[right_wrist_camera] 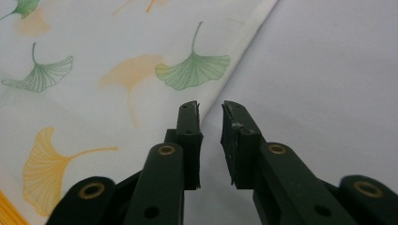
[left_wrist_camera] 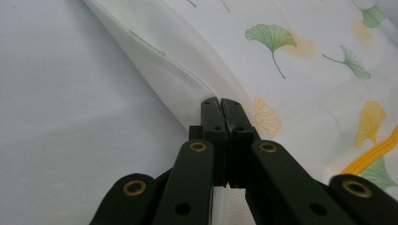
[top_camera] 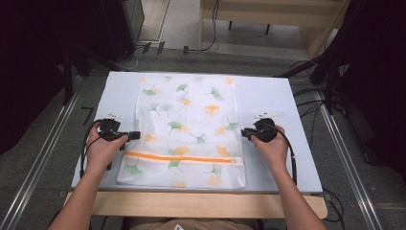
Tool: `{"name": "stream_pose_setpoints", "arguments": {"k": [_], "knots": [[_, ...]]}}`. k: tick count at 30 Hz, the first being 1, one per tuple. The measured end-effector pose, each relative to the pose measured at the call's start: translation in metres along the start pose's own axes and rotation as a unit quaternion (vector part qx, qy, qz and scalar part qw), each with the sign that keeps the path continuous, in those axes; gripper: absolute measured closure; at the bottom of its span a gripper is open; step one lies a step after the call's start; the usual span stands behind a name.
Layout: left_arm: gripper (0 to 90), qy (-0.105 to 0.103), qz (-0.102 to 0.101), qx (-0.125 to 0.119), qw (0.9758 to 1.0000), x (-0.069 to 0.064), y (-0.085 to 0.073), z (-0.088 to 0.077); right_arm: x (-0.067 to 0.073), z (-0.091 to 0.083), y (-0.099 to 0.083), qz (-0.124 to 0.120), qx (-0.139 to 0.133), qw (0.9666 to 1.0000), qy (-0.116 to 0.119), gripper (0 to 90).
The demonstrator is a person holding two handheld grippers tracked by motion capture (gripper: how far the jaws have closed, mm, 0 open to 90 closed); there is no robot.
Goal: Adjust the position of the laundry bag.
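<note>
Lying flat on the pale table point(top_camera: 268, 96) is a white mesh bag point(top_camera: 186, 120) with a leaf print and an orange zipper point(top_camera: 182, 157) (near the person's side). The left gripper point(left_wrist_camera: 220, 104) is pinching the bag's left edge, its jaws pressed together on the fabric. The right gripper point(right_wrist_camera: 209, 108) is sitting at the bag's right edge with jaws slightly apart, gripping nothing.

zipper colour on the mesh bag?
Orange zipper across the white leaf-print mesh bag; clearest in the high view.
</note>
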State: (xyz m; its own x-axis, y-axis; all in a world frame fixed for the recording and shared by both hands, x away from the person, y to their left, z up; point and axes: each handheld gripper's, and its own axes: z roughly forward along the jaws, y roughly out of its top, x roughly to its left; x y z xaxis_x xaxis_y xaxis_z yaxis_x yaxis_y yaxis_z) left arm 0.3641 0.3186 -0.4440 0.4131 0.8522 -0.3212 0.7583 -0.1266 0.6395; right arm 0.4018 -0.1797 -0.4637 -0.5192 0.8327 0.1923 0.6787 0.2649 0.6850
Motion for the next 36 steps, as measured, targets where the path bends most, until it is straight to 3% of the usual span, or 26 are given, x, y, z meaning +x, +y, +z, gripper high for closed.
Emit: {"name": "stream_pose_setpoints", "arguments": {"k": [7, 8, 9, 11, 12, 15, 20, 29, 32, 34, 36], "knots": [[90.0, 0.000, -0.003, 0.001, 1.0000, 0.001, 0.000, 0.001, 0.012, 0.016, 0.000, -0.021, 0.013, 0.9997, -0.003, 68.9], [90.0, -0.001, -0.006, -0.001, 1.0000, 0.002, 0.000, 0.001, 0.014, 0.017, 0.001, -0.031, 0.016, 0.9992, -0.019, 73.7], [90.0, -0.001, -0.006, -0.001, 1.0000, 0.002, 0.000, 0.001, 0.014, 0.017, 0.001, -0.031, 0.016, 0.9992, -0.019, 73.7], [90.0, -0.001, -0.006, -0.002, 1.0000, 0.001, 0.000, 0.001, 0.016, 0.018, 0.001, -0.035, 0.016, 0.9987, -0.033, 82.4], [90.0, -0.002, -0.006, -0.004, 1.0000, 0.001, 0.000, 0.001, 0.017, 0.019, 0.001, -0.030, 0.016, 0.9990, -0.029, 90.0], [90.0, -0.002, -0.003, -0.005, 1.0000, 0.000, 0.000, 0.001, 0.019, 0.019, 0.003, -0.031, 0.019, 0.9988, -0.034, 90.0], [90.0, -0.012, -0.006, -0.014, 0.9998, -0.002, 0.001, 0.002, 0.007, 0.009, 0.004, -0.012, 0.016, 0.9993, -0.031, 90.0], [90.0, -0.030, 0.015, -0.007, 0.9994, -0.019, 0.008, 0.016, -0.017, -0.010, -0.003, 0.017, 0.000, 0.9989, -0.045, 90.0], [90.0, -0.030, 0.023, -0.001, 0.9993, -0.022, 0.009, 0.020, -0.024, -0.013, -0.006, 0.019, 0.003, 0.9986, -0.050, 90.0], [89.2, -0.024, 0.030, 0.008, 0.9992, -0.022, 0.009, 0.022, -0.026, -0.012, -0.009, 0.007, 0.011, 0.9991, -0.042, 89.8], [85.6, -0.023, 0.024, 0.007, 0.9994, -0.022, 0.009, 0.022, -0.026, -0.012, -0.010, 0.000, 0.007, 0.9992, -0.039, 86.8]]}}
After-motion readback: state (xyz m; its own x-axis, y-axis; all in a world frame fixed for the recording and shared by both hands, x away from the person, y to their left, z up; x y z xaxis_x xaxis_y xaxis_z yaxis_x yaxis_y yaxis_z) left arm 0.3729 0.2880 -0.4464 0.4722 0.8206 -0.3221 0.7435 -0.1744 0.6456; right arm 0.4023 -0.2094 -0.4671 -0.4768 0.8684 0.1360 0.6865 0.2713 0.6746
